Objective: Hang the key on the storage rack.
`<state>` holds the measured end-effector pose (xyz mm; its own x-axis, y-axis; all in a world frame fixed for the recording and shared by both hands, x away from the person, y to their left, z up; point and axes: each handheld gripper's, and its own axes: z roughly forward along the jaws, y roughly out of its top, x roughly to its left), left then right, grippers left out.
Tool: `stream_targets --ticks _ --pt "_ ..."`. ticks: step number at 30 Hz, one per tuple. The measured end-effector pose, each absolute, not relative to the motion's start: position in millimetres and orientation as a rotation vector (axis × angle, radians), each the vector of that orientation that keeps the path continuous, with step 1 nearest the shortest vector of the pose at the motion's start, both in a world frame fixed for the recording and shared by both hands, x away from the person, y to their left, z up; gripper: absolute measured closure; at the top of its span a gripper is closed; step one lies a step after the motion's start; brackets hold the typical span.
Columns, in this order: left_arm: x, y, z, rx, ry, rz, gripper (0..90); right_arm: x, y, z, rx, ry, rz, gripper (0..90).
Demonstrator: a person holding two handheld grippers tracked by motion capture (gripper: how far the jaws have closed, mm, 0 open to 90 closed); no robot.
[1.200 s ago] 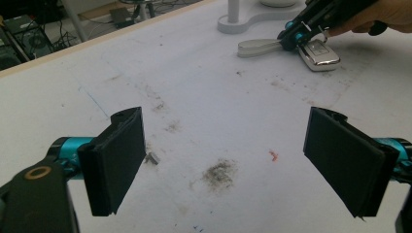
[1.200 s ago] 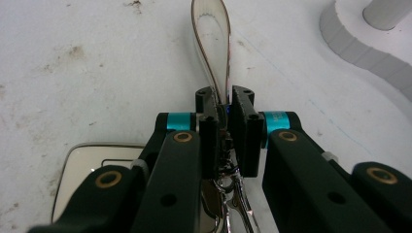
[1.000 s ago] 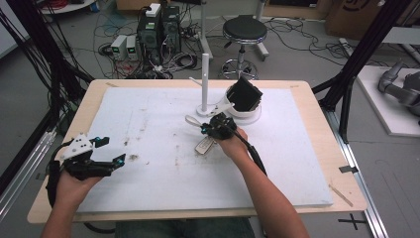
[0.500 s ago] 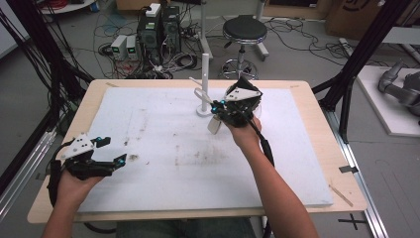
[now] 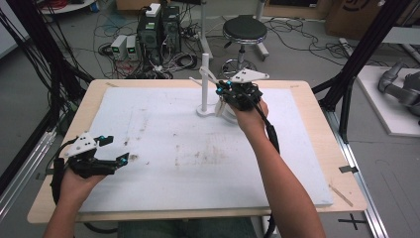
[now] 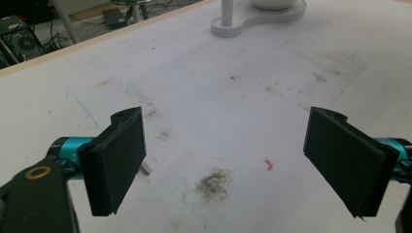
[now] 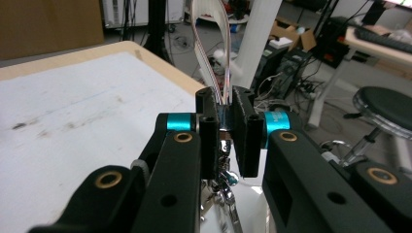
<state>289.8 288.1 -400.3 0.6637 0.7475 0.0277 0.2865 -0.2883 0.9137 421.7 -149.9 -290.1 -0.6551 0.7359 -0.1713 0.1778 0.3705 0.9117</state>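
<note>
The right tongs (image 7: 224, 127) clench a keyring loop (image 7: 210, 43), its long axis rising ahead of them. The stand's post (image 5: 204, 82) lies just left. The left tongs (image 6: 226, 162) rest released, well apart.

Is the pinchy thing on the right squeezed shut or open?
Shut. In its own view the right gripper has its jaws pressed on a thin looped strap, with keys dangling below.

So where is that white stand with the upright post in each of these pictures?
High view: the white stand is at the far middle of the table.
Left gripper view: at the top edge, right of centre, showing its base and the foot of the post.
Right gripper view: its post rises just behind the strap loop clamped in the fingers.
Shared landmark: the white mat.
</note>
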Motion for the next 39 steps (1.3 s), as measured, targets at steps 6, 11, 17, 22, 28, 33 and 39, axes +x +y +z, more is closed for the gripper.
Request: stream_targets --ticks 6,11,17,22,28,33,39 --pt "289 290 -400 1.857 0.823 0.568 15.3 433 -147 -292 0.812 2.07 1.241 83.1" --pt "290 290 -401 1.859 0.826 0.567 15.3 437 -146 -295 0.815 2.08 1.223 83.2" --pt "290 290 -401 1.862 0.823 0.567 15.3 442 -140 -302 0.823 2.107 1.187 83.1" --pt "290 290 -401 1.862 0.823 0.563 15.3 448 -135 -308 0.83 2.115 1.158 83.1" --pt "290 290 -402 1.864 0.823 0.563 15.3 452 -134 -313 0.847 2.114 1.137 82.9" --pt "291 289 -402 1.87 0.822 0.56 15.3 451 -136 -315 0.844 2.101 1.15 76.9" --pt "291 288 -403 1.871 0.821 0.556 15.3 444 -140 -310 0.838 2.083 1.178 67.1"
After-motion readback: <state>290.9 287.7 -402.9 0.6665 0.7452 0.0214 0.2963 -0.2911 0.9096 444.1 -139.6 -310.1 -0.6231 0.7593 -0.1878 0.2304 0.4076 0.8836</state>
